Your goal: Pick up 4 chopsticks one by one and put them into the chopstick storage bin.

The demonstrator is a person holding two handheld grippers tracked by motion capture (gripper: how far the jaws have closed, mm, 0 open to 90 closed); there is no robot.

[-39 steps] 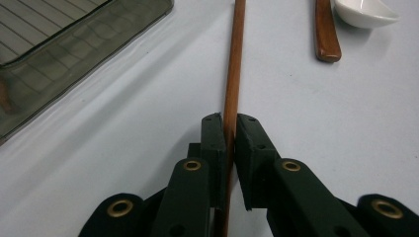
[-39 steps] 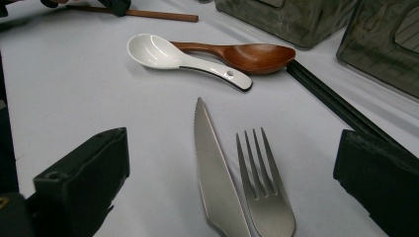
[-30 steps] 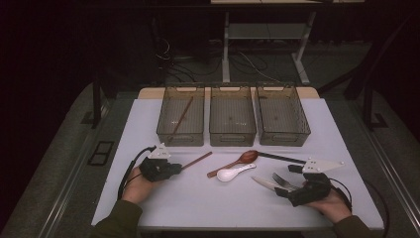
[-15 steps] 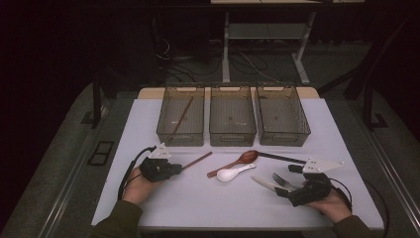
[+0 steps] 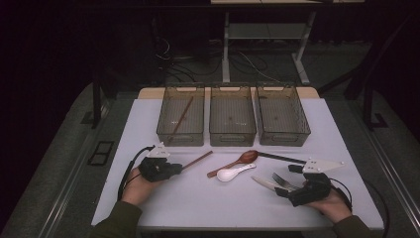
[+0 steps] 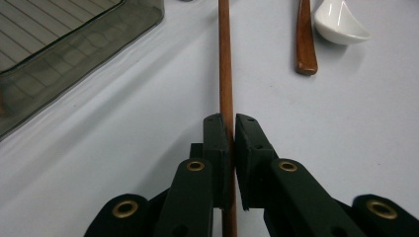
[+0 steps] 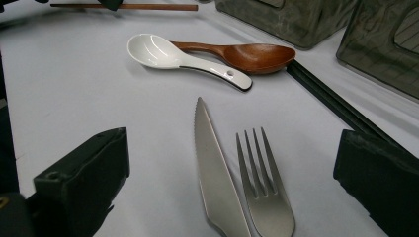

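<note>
Two grippers are resting low on the table (image 5: 163,208). The left gripper (image 5: 179,167) is clamping a brown chopstick (image 6: 226,74), which is lying flat before the left bin (image 5: 181,135). The right gripper (image 5: 280,191) is standing with jaws wide apart, a knife (image 7: 213,177) and fork (image 7: 263,190) lying between them.

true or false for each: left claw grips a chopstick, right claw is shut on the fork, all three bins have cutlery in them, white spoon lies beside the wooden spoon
1. The left claw grips a wooden chopstick. True.
2. The right claw is shut on the fork. False: its jaws stand wide open, with the fork and knife lying between them.
3. All three bins hold cutlery. False: the left bin holds a chopstick; the other two look empty.
4. The white spoon lies beside the wooden spoon. True.
</note>
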